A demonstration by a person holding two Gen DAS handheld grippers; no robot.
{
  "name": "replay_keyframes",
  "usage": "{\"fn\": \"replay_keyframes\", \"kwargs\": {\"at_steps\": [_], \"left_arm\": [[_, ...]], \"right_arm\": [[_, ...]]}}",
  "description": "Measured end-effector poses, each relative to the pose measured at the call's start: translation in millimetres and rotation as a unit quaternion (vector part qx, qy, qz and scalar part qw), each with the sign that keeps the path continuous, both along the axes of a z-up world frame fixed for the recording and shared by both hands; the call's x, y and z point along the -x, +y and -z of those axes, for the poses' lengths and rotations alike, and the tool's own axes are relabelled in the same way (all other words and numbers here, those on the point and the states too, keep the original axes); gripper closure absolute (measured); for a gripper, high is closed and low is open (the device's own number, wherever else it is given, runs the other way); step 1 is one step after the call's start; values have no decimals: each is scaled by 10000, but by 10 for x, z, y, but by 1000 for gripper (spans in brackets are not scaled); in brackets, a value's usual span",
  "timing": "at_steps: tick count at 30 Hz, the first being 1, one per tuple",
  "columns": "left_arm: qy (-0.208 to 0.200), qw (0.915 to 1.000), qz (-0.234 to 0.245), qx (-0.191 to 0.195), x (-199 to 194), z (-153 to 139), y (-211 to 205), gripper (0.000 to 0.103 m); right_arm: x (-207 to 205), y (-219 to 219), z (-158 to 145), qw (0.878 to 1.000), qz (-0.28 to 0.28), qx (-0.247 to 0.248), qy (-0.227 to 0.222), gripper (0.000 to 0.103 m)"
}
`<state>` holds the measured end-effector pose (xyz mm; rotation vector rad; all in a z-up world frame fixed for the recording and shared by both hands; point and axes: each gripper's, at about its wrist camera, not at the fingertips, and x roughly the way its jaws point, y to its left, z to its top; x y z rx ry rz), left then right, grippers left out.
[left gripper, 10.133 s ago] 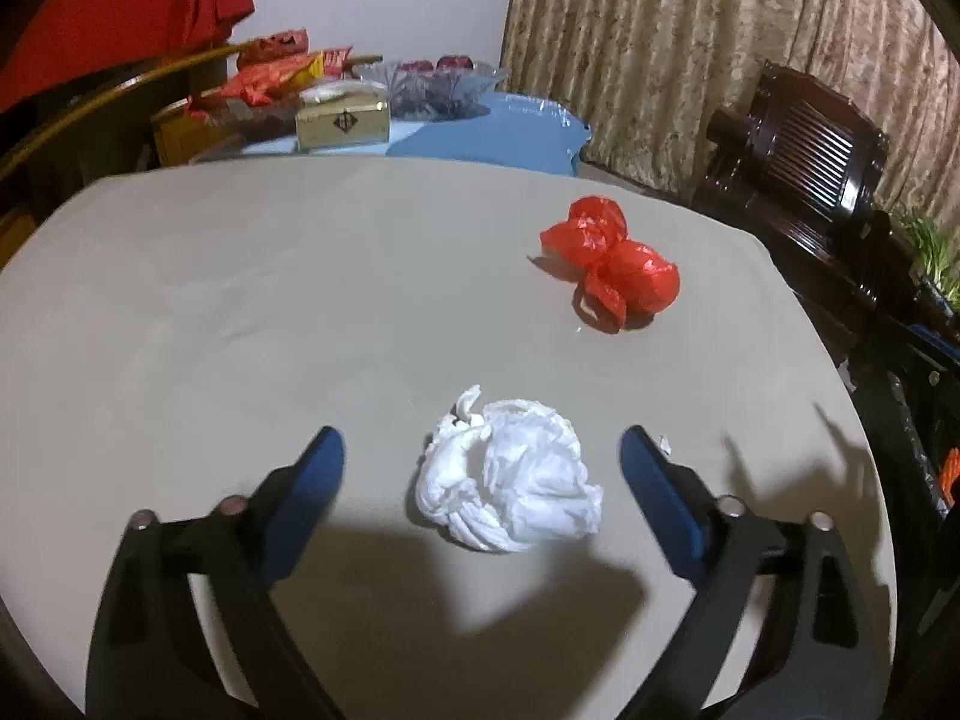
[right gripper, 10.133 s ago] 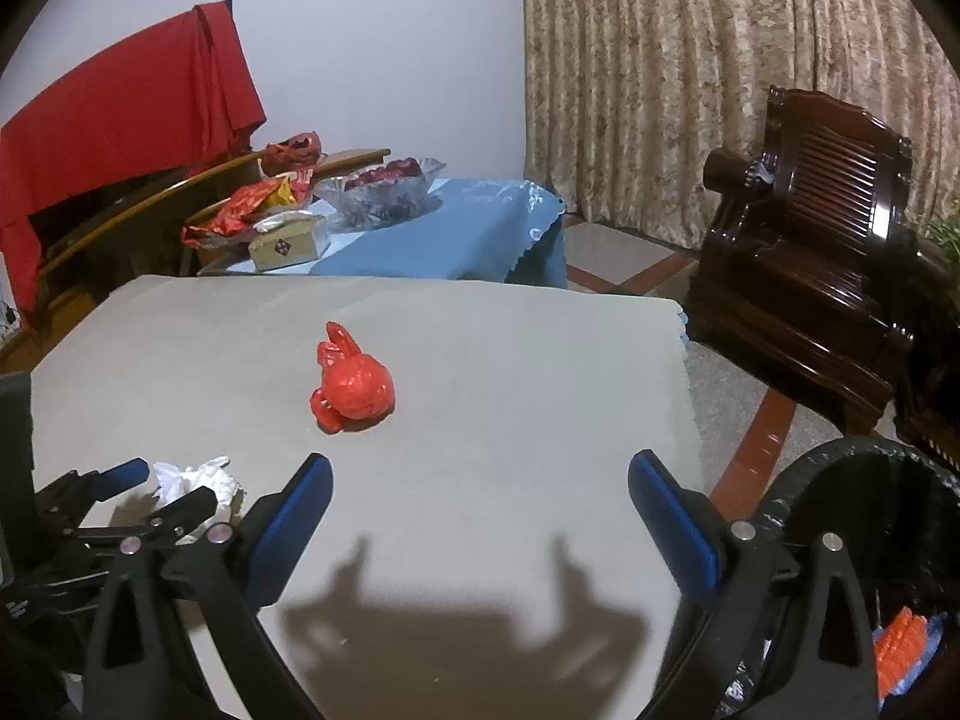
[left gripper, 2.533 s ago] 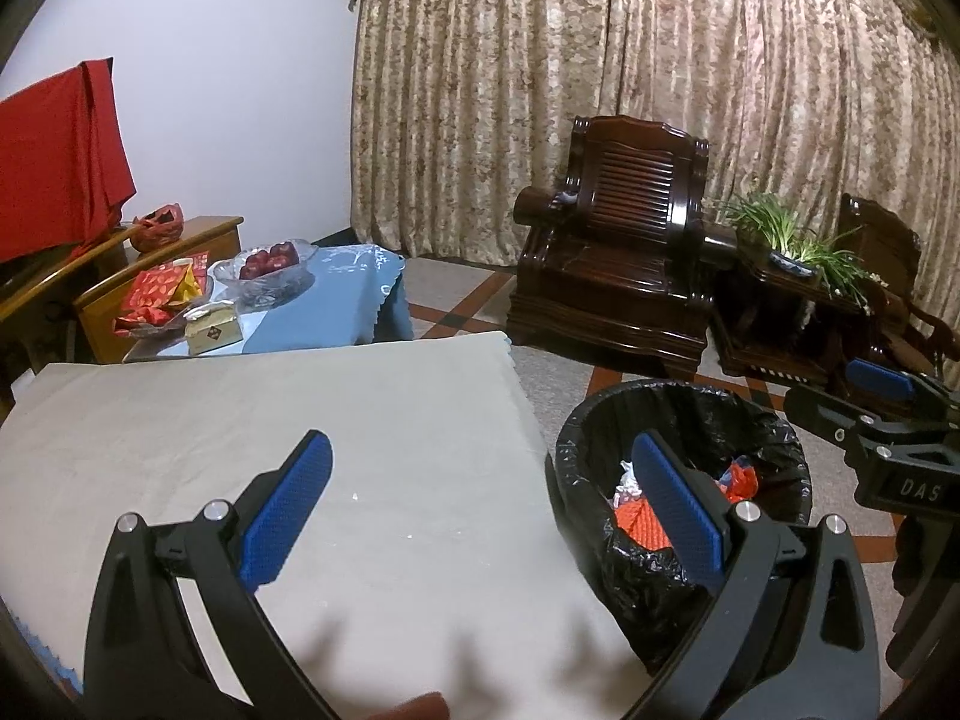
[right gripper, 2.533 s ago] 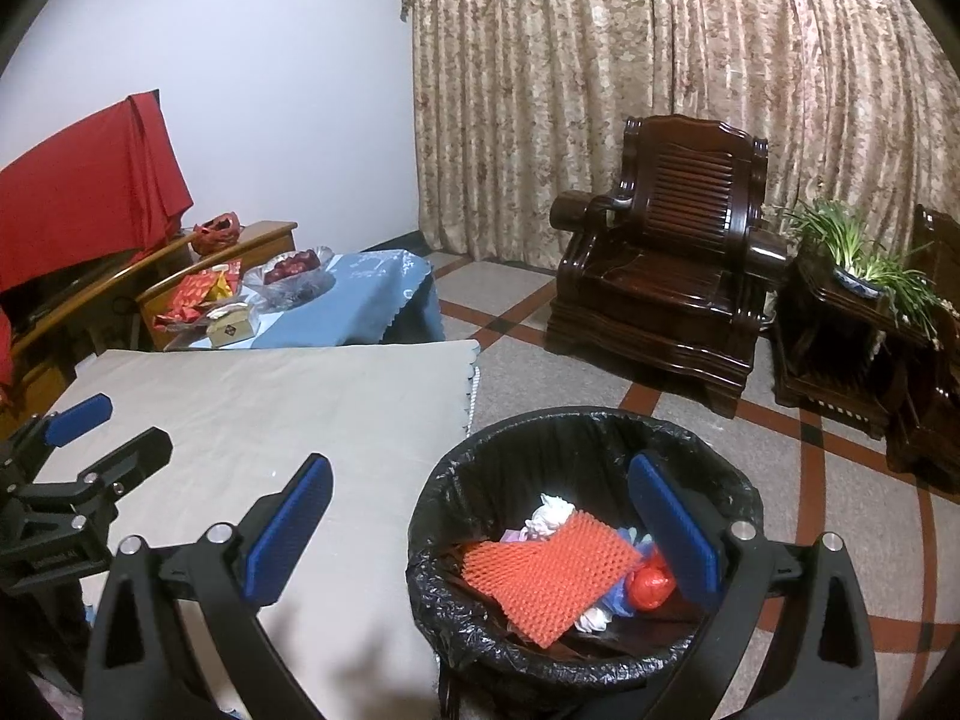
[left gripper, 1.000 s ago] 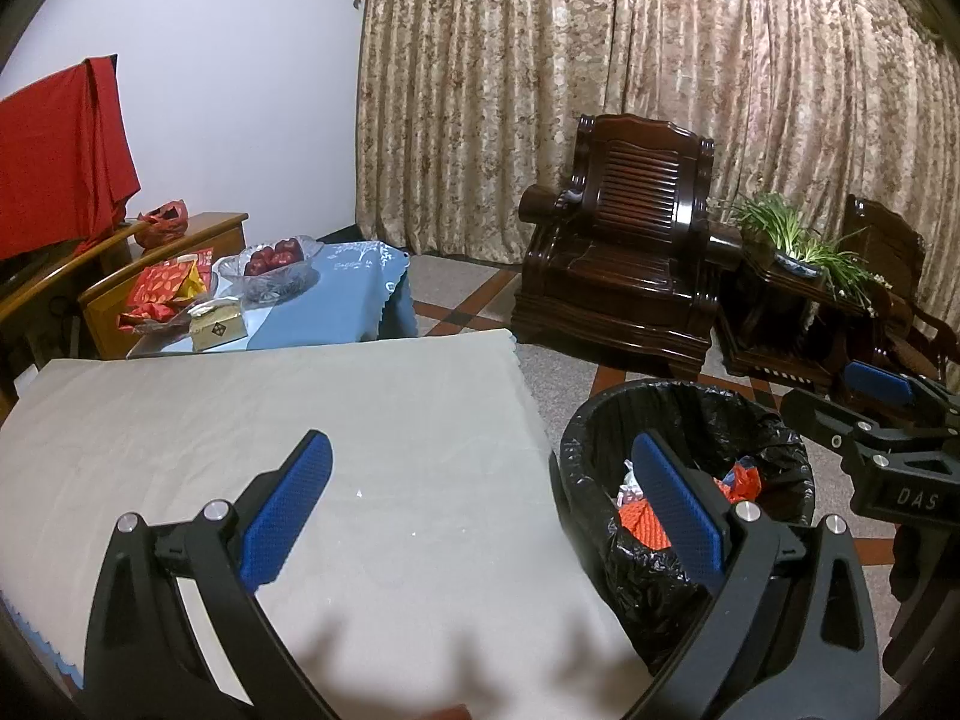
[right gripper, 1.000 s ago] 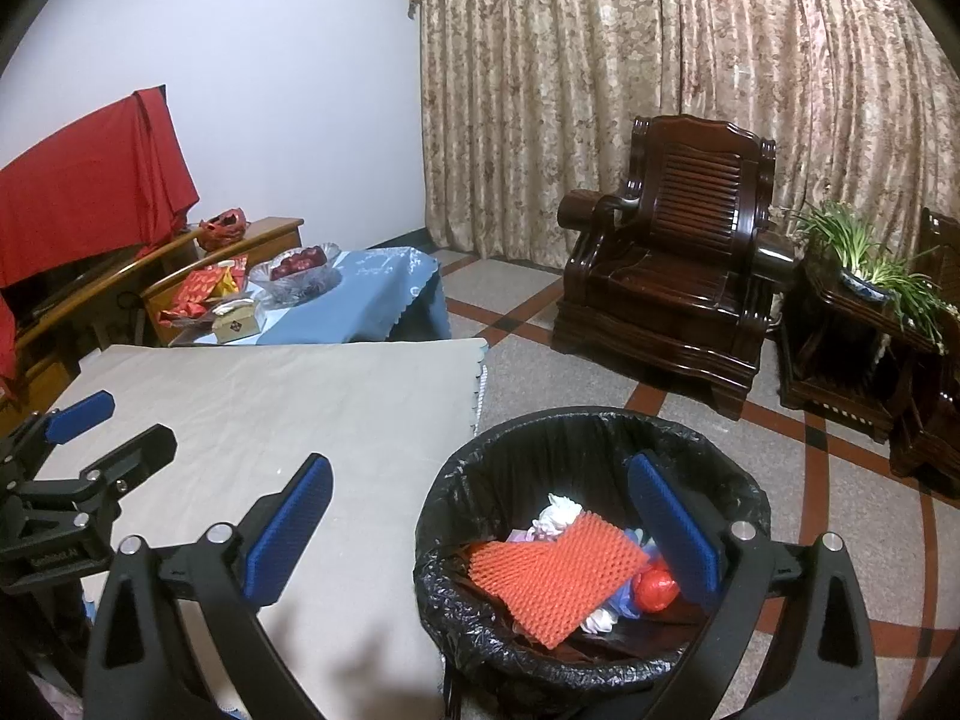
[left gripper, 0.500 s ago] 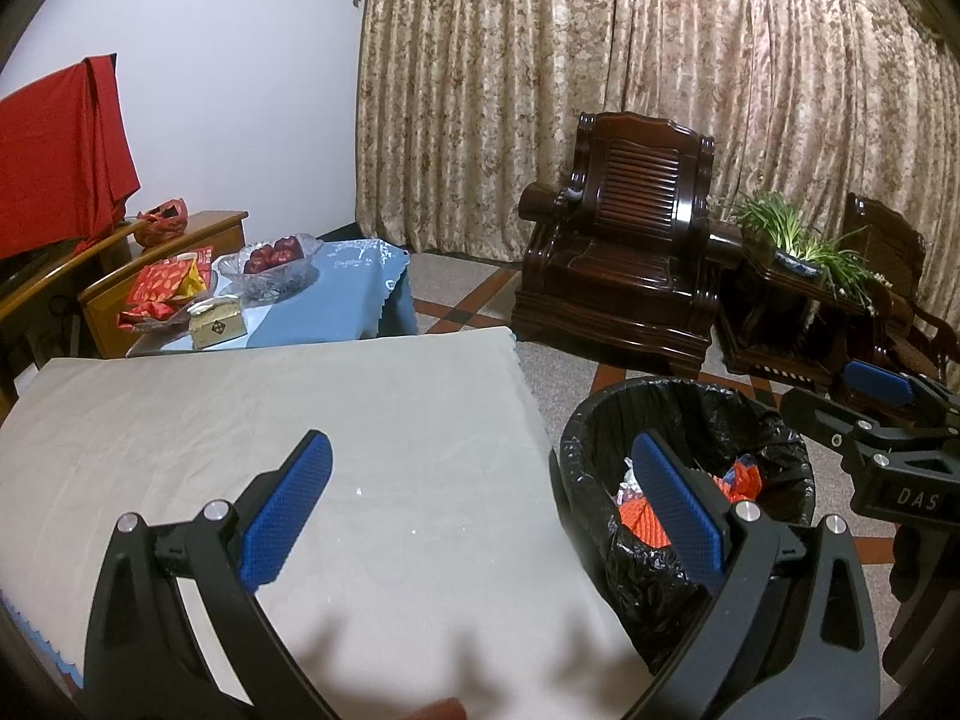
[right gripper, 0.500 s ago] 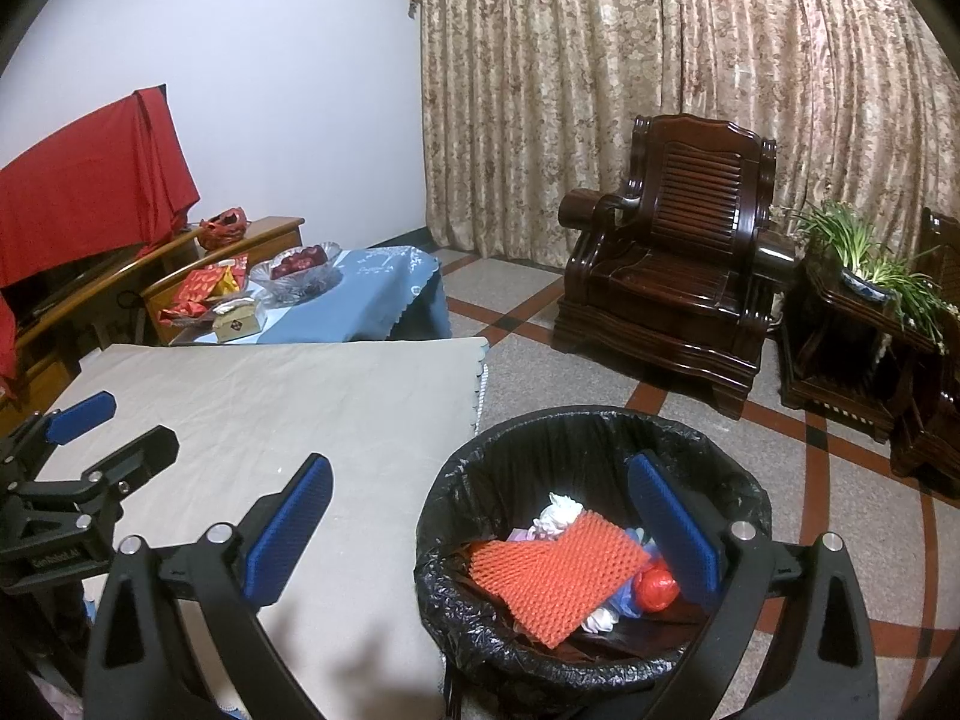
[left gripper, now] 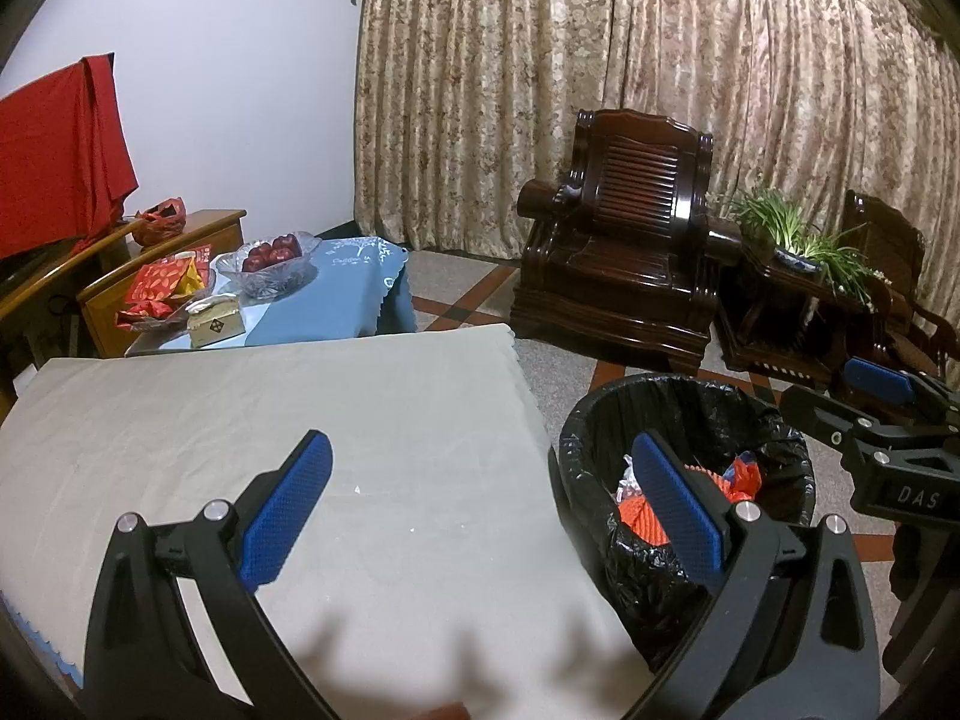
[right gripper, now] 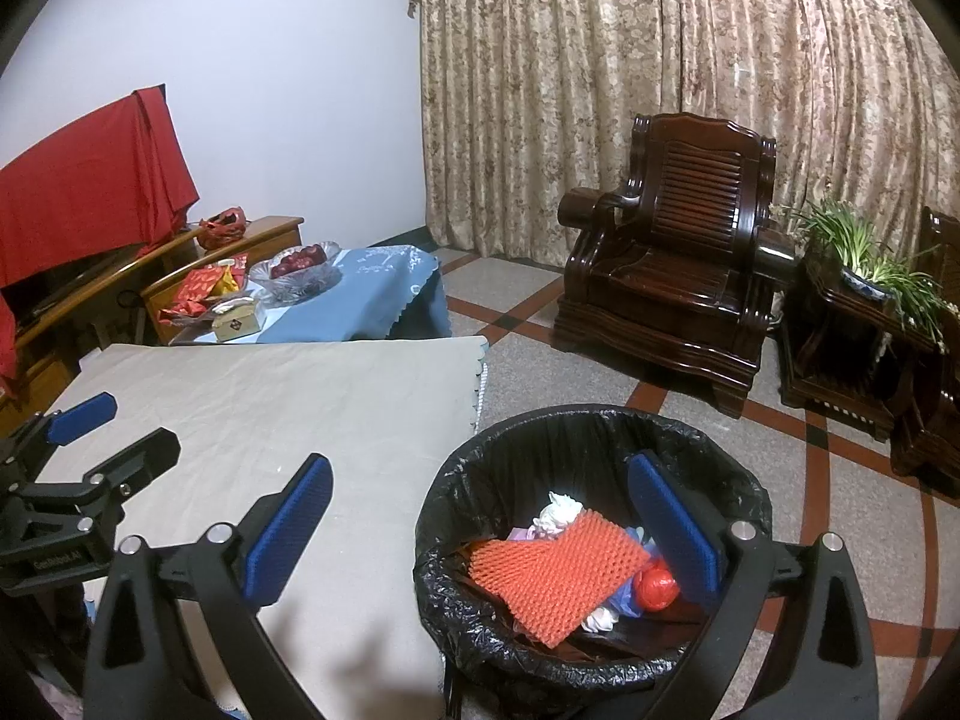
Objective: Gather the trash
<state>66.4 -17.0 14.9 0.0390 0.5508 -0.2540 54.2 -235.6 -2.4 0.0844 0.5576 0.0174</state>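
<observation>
**Trash binned, counter bare**

Both the left tongs [left gripper: 480, 492] and right tongs [right gripper: 480, 510] gape apart, holding nothing. At lower right, the black-lined bin [right gripper: 744, 474] holds the trash [right gripper: 558, 570]; the grey-clothed counter [left gripper: 300, 396] shows none, so collection looks finished.

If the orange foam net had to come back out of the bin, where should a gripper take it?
Grip the orange foam net at its upper-left edge, coming straight down from above: it lies flat on top of the trash, and the bin walls block side approaches.
</observation>
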Motion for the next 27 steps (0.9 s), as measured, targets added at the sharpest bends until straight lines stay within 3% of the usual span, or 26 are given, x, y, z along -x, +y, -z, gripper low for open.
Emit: {"fn": "replay_keyframes", "kwargs": {"at_steps": [27], "left_arm": [[53,10000,-13,-22,69,47,25,6]], "right_arm": [[25,28,104,10000,10,-17,98,6]]}}
